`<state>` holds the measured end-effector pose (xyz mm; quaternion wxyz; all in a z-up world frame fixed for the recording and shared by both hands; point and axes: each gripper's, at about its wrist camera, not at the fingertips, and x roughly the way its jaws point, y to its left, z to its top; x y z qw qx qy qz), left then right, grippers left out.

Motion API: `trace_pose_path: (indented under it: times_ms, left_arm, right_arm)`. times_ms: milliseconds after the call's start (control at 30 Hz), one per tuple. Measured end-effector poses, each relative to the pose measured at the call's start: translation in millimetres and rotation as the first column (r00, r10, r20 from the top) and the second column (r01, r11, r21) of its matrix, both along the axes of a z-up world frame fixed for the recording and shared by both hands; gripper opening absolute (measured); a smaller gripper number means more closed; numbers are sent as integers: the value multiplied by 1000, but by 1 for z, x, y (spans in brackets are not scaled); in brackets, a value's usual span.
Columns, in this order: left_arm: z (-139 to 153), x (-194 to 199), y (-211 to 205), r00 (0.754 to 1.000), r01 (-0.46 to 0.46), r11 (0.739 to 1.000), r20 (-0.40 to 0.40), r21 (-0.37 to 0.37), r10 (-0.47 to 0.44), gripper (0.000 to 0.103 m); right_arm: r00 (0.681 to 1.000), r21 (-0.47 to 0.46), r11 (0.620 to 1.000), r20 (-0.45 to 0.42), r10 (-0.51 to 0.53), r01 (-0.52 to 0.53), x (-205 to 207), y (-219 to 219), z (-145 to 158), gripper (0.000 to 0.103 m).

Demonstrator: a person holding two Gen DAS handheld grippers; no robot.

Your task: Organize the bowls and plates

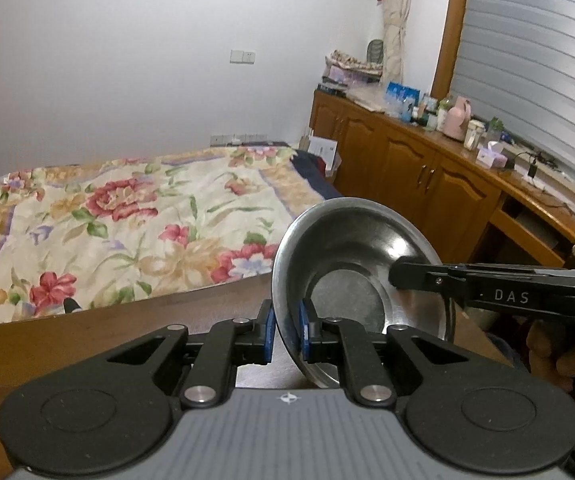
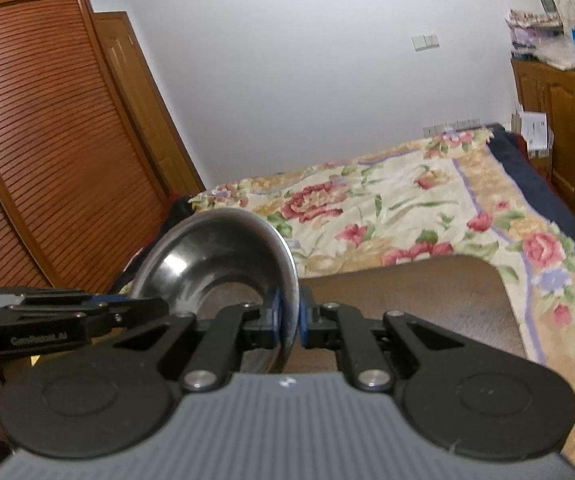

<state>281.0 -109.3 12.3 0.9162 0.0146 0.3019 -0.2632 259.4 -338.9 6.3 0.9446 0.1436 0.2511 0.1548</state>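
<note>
Item: steel bowl (image 1: 351, 264) — one piece, shiny, tipped up on edge and held in the air above the brown tabletop (image 1: 107, 332), with the flowered bed (image 1: 127, 216) beyond.

Holders: left tool (image 1: 286, 330), blue pads pressed on either side of the rim, pinching the bowl at its lower edge. Right tool (image 2: 289, 314), likewise pinching the rim, one pad inside and one outside. In the left wrist view the right tool reaches in from the right side and its tip lies against the bowl's inner wall; in the right wrist view the left tool comes in from the left at the opposite edge.

Other plates or bowls: none visible in either view; the place the bowl is meant for cannot be told.

Risks, as judged:
- Smooth metal on a thin rim — a slack pinch could let the bowl slide out and drop onto the tabletop.
- Two grips on one rigid piece; if the hands pull apart or twist unevenly, one pad may slip off.
- Releasing one side while the bowl stands on edge could swing it round the remaining grip.

Writing: "DAS" on the right tool's side. The left tool's side carries a line of lettering, too blurred to read with confidence.
</note>
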Motion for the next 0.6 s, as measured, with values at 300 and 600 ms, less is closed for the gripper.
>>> trace_pose_path:
  times_ms: [300, 600]
  left_arm:
    - [22, -27, 3, 999, 29, 999, 46, -21, -28, 14]
    - [43, -58, 15, 995, 41, 999, 91, -35, -37, 14]
  right_arm:
    - [998, -36, 999, 56, -19, 21, -21, -1, 24, 11]
    - [995, -65, 998, 100, -8, 14, -45, 5, 42, 11]
